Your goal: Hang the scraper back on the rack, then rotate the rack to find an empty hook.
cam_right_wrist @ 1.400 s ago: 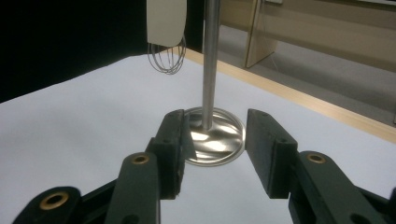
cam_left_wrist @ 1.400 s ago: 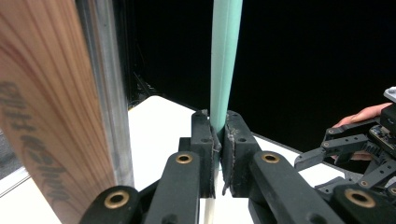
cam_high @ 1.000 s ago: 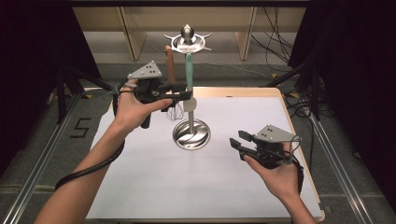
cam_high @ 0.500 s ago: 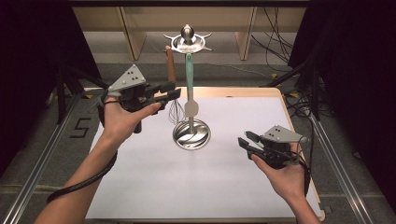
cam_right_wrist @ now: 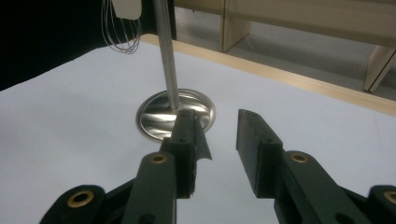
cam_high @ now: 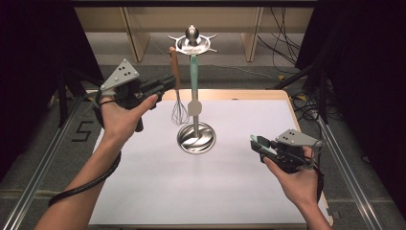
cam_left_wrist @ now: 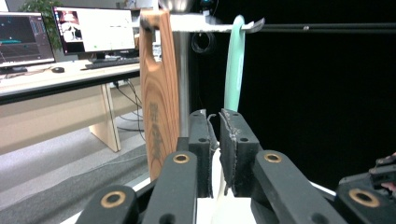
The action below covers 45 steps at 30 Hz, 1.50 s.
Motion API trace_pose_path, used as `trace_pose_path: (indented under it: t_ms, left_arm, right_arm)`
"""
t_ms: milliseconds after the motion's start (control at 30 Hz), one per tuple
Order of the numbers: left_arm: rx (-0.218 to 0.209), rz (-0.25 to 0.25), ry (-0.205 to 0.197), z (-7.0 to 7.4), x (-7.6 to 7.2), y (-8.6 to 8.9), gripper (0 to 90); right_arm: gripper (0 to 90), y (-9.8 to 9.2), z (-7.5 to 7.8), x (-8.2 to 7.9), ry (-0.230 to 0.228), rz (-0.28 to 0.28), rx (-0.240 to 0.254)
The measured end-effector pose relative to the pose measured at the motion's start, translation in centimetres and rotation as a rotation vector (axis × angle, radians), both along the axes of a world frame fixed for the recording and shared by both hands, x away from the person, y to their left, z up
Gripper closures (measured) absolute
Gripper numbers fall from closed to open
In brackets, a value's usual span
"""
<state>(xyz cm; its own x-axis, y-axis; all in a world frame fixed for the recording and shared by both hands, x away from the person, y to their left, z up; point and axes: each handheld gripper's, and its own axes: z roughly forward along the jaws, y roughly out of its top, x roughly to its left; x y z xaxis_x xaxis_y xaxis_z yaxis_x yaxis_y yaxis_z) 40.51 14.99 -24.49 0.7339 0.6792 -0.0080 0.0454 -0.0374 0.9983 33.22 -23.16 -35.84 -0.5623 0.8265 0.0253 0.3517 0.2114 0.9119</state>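
Since a moment ago the left gripper [cam_high: 165, 85] has pulled back from the whisk [cam_high: 178, 94] and lifted a little to the left, and the right gripper [cam_high: 257, 143] has slid a bit lower on the right. From above, the left one is held up high, its tips just beside the whisk's wooden handle. In its own view its jaws are nearly closed with only a thin gap and nothing between them. The wooden handle [cam_left_wrist: 159, 93] hangs straight down in front, and its bottom is hidden behind the jaws. In the middle of the white tabletop [cam_high: 158, 191] stands a shiny metal stand [cam_high: 195, 138] with a round base and a tall pole. The whisk hangs from the top hooks, wires down. A mint green tool [cam_high: 193, 86] hangs beside it, long and straight down too. On the right, the other gripper is low over the tabletop, pointing left toward the stand. Its jaws are apart and empty. In its view the whisk wires [cam_right_wrist: 122, 32] are cut off at the top.
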Motion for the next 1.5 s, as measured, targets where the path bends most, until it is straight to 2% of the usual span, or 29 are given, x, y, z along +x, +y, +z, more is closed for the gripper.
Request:
trace_pose_path:
  t_ms: [67,133,167,200,233,267,300,333,400,433,467,533,600,633,667,733,767,800,833,867,900,933,1000,1067,1100,1267,1333,1400,1500]
  left_arm:
    - [-0.003,-0.004,-0.009,0.3,-0.1,-0.1,80.8]
    - [-0.009,-0.003,-0.016,0.5,-0.2,-0.2,80.8]
    - [-0.008,-0.004,-0.018,0.5,-0.2,-0.2,81.2]
    - [-0.015,-0.003,-0.016,0.6,-0.2,-0.3,81.7]
    - [-0.014,-0.002,-0.018,0.7,-0.2,-0.3,82.0]
    - [-0.010,0.000,-0.021,0.8,-0.2,-0.3,82.0]
    - [-0.014,0.000,-0.025,0.9,-0.2,-0.4,82.1]
    - [-0.012,-0.001,-0.024,1.1,-0.1,-0.4,82.4]
    - [-0.015,0.001,-0.025,1.3,0.2,-0.6,83.5]
    - [-0.014,0.004,-0.023,1.4,0.4,-0.6,84.5]
    - [-0.018,0.006,-0.021,1.5,0.5,-0.7,85.7]
    - [-0.024,0.016,-0.022,1.7,0.8,-0.9,87.8]
    - [-0.029,0.014,-0.028,2.1,0.9,-1.2,89.0]
    - [-0.028,0.016,-0.035,2.2,1.0,-1.3,89.1]
    - [-0.026,0.020,-0.038,2.4,1.0,-1.4,89.2]
    - [-0.034,0.022,-0.044,2.6,1.1,-1.6,89.2]
    - [-0.036,0.024,-0.045,2.7,1.1,-1.8,89.2]
    - [-0.041,0.026,-0.045,2.8,1.3,-1.9,89.2]
    - [-0.043,0.029,-0.045,2.8,1.4,-2.0,89.2]
    - [-0.046,0.035,-0.050,2.9,1.5,-2.0,89.2]
    - [-0.048,0.040,-0.052,2.9,1.6,-2.0,89.3]
    - [-0.048,0.041,-0.053,3.0,1.6,-2.1,89.2]
    - [-0.049,0.048,-0.060,3.1,1.8,-2.0,89.2]
    - [-0.049,0.063,-0.065,3.3,2.0,-1.9,89.2]
    - [-0.053,0.068,-0.062,3.3,2.1,-1.8,89.3]
    - [-0.047,0.090,-0.066,3.4,2.4,-1.4,89.3]
    - [-0.064,0.109,-0.059,3.4,2.4,-1.2,89.4]
    - [-0.060,0.118,-0.065,3.5,2.7,-1.0,89.4]
    - [-0.054,0.132,-0.062,3.6,3.3,-0.8,89.4]
  right_arm:
    - [67.4,0.2,0.1,-0.3,0.031,-0.012,0.025]
    - [67.3,0.1,0.2,-0.2,0.031,-0.013,0.023]
    - [67.3,-0.1,0.3,0.0,0.014,0.006,0.001]
    - [67.2,-0.1,0.3,0.0,0.023,0.000,0.007]
    - [67.1,0.2,0.3,-0.1,0.040,-0.020,0.035]
    - [66.7,0.0,0.2,0.1,0.017,0.004,0.011]
    - [66.1,0.1,0.4,-0.1,0.052,0.002,0.008]
    - [65.3,0.3,0.3,-0.2,0.047,-0.016,0.027]
    - [64.7,0.0,0.4,0.0,0.046,0.006,0.000]
    - [64.8,0.2,0.2,0.0,0.041,-0.026,0.029]
    - [64.8,-0.1,0.4,0.0,0.073,-0.015,0.017]
    - [65.5,-0.2,0.1,0.4,0.018,-0.017,0.010]
    - [66.9,-0.2,0.2,0.3,0.064,-0.007,0.002]
    - [67.8,-0.3,0.1,0.4,0.041,-0.005,-0.008]
    - [68.5,-0.1,-0.1,0.5,0.025,-0.016,0.007]
    - [69.7,0.0,-0.2,0.4,0.045,-0.008,0.011]
    - [70.1,-0.2,-0.1,0.4,0.051,0.002,-0.017]
    - [70.5,-0.2,0.0,0.3,0.066,-0.004,-0.006]
    - [70.6,-0.1,0.0,0.1,0.094,-0.007,0.018]
    - [70.6,-0.1,0.0,0.1,0.085,-0.006,0.011]
    - [70.6,0.0,-0.2,0.2,0.055,-0.015,0.017]
    - [70.6,0.0,-0.1,0.2,0.064,-0.023,0.028]
    - [70.6,-0.1,-0.1,0.2,0.057,-0.025,0.025]
    - [70.5,-0.2,0.1,0.1,0.085,-0.014,0.012]
    - [70.5,-0.3,0.0,0.2,0.082,-0.011,0.011]
    - [70.4,-0.2,0.0,0.2,0.081,-0.009,0.010]
    - [70.3,-0.2,0.1,0.1,0.091,-0.012,0.013]
    - [70.3,-0.2,0.0,0.1,0.087,-0.013,0.014]
    - [70.2,-0.2,0.1,0.1,0.104,-0.015,0.019]
